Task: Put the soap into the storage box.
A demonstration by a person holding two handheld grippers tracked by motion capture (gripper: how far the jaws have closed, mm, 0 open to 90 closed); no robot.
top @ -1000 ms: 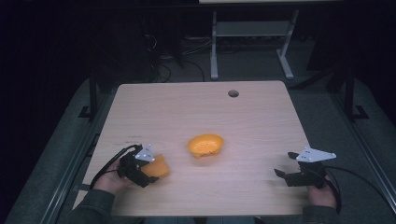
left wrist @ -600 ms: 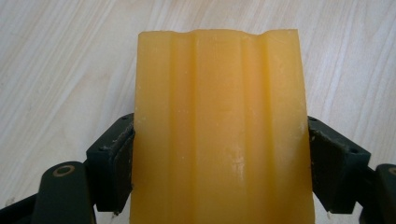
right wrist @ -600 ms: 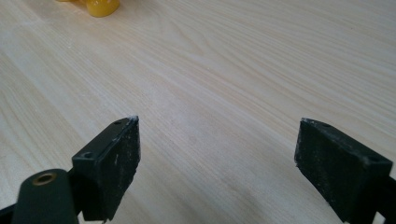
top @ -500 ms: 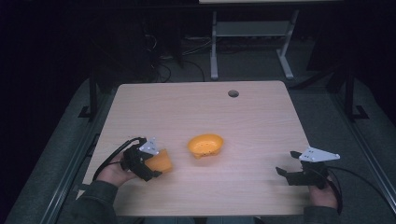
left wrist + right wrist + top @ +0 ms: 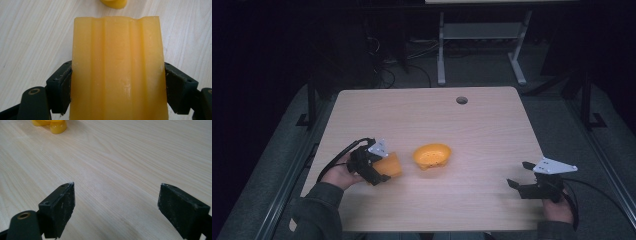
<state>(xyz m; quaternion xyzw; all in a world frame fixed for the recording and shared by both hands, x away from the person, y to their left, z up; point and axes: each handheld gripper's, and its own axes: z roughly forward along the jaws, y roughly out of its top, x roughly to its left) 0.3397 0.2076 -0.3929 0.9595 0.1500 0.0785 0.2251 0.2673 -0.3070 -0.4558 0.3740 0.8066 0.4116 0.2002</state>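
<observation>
At the desk's [image 5: 492, 115] near left, the left tongs [image 5: 379, 167] are closed on an orange block [image 5: 389, 165], one jaw on each side of it; the hand [image 5: 339, 173] lies low, pointing toward the centre. No writing can be read on the block. Just beside it to the right stands an orange bowl [image 5: 432, 155]. At the near right, the right tongs [image 5: 518, 175] are wide and empty, pointing left.
</observation>
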